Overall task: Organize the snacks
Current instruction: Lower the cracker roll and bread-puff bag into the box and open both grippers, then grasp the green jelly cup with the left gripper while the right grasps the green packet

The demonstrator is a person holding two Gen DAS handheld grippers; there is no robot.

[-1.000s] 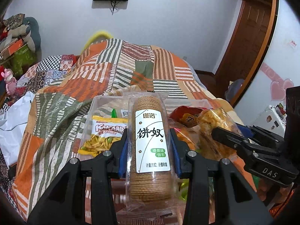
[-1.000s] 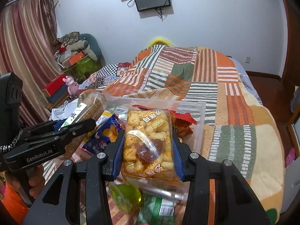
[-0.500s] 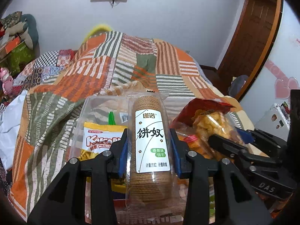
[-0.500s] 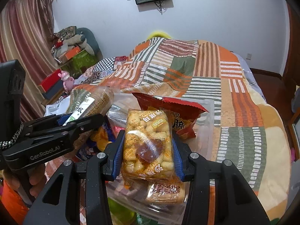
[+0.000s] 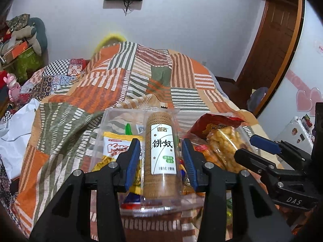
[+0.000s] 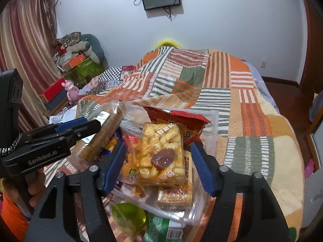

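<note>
Clear plastic bin (image 5: 113, 121) on the patchwork blanket (image 5: 84, 96) is taking both snacks as my two grippers are letting go.

My left gripper (image 5: 161, 159) is opening: the biscuit roll (image 5: 161, 157) is lying lengthwise between the blue pads (image 5: 132, 161), a gap showing on each side, its far end over the bin beside the yellow chip bag (image 5: 117, 147). My right gripper (image 6: 159, 165) is opening too, jaws spreading wide; the puffed-snack pack (image 6: 161, 153) is lying between them, clear of both pads, resting on other packets in the bin, just in front of the red bag (image 6: 177, 121).
</note>
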